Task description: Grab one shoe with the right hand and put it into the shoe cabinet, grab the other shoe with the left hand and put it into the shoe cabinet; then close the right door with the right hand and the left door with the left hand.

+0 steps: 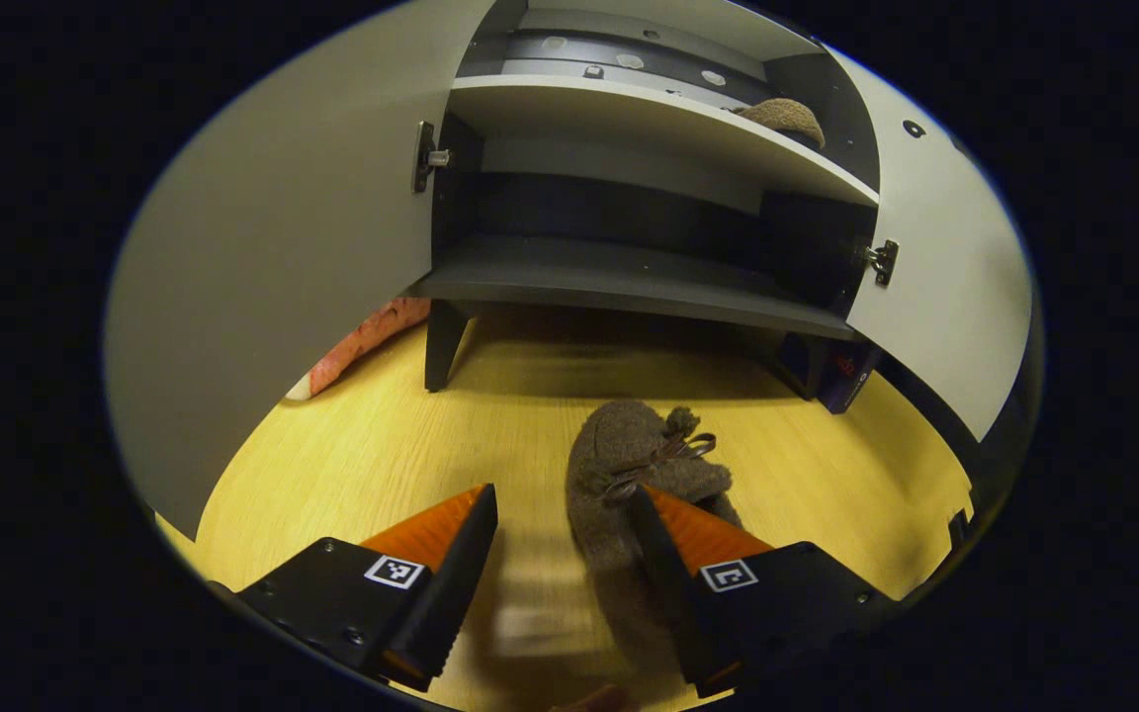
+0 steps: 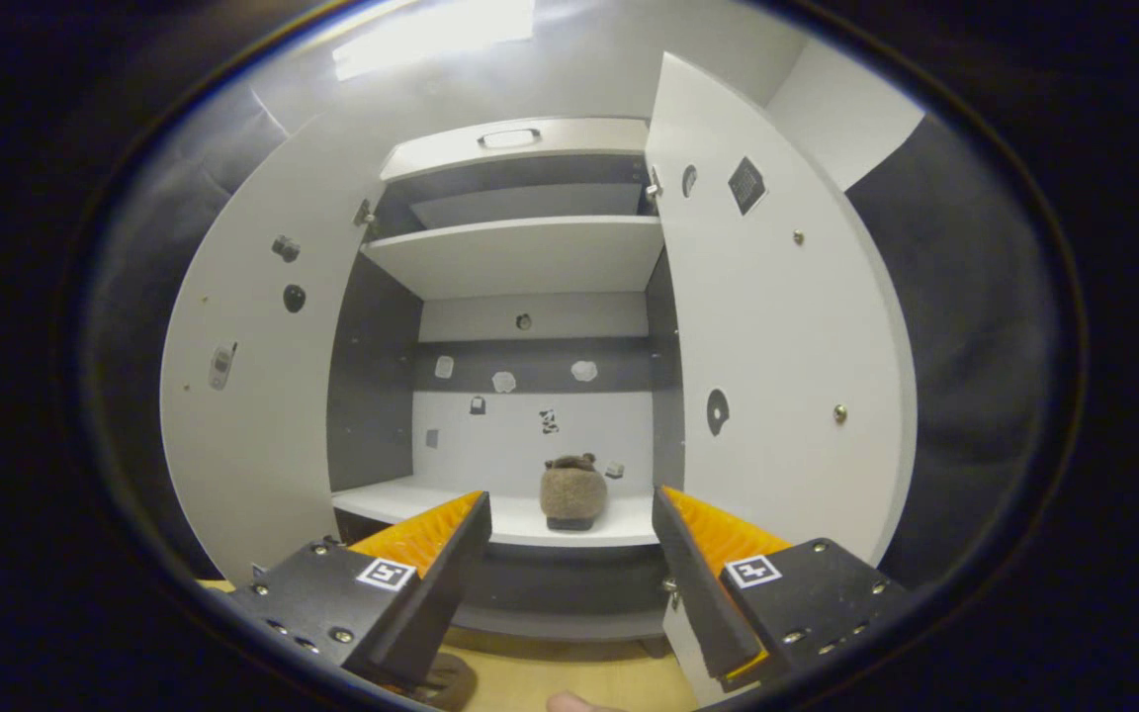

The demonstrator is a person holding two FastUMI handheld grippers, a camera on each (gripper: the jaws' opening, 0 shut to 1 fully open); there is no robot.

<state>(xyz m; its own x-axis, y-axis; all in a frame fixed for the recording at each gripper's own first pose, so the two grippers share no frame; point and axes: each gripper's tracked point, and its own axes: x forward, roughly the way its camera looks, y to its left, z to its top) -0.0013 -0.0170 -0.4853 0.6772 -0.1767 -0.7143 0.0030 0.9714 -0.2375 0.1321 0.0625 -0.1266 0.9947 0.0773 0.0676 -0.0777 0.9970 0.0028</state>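
1. Two shoes, two places: one shoe on the shelf (image 2: pixel 572 491) sits inside the shoe cabinet (image 2: pixel 520 252), right of centre, toe facing out. Likely parked to one side to leave room for its mate.
2. Shoe on the floor (image 1: pixel 634 465) lies on the wood floor (image 1: pixel 382 445) in front of the cabinet, laces up, not yet lifted.
3. Left gripper (image 1: pixel 562 504) is spread open; the right-hand finger overlaps the floor shoe, the other finger is off to its side. Looks lined up to straddle it for a grab.
4. Right gripper (image 2: pixel 569 514) is spread open, holds nothing, faces the cabinet.
5. Left door (image 2: pixel 253 396) and right door (image 2: pixel 777 326) both stand wide open, so access stays free; closing comes last.
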